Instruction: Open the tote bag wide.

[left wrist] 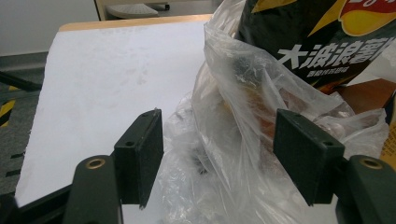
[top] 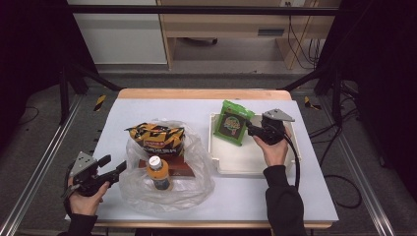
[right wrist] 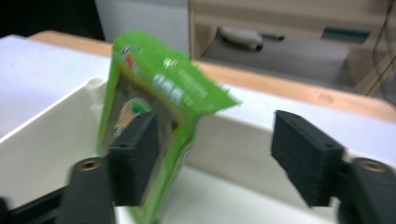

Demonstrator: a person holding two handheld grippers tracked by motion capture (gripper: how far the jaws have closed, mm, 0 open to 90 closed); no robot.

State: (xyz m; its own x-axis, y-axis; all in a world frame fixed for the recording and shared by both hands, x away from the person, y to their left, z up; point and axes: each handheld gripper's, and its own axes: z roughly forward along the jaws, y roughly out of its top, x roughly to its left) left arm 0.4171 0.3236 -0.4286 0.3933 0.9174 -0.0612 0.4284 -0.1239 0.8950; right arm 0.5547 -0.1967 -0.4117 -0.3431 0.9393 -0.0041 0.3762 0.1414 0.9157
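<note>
Currently, on the white desk [top: 295, 196], a person is unpacking snacks from a clear plastic bag [top: 196, 182] into a white tray [top: 246, 164], and the step in hand appears to be the setting-down of a green snack packet [top: 233, 123] at the tray's far left corner, toward the desk's far right side. The plastic bag is lying near the desk's near left corner, with a black and yellow chip bag [top: 156, 139], a brown box [top: 184, 167] and an orange-capped bottle [top: 159, 173] sitting in it.

In the right gripper view the green packet [right wrist: 154, 102] is standing tilted against the tray wall [right wrist: 60, 126], just in front of one pad. The right tongs [top: 252, 130] are standing spread, the pads not pressing on the packet, so it looks released. The next move is likely calling for the right hand to draw clear without knocking the packet over, then to reach for another item in the bag.

The left tongs [top: 114, 169] are waiting at the bag's left side, spread wide, with crumpled plastic [left wrist: 224, 154] lying between the pads but not pinched.
</note>
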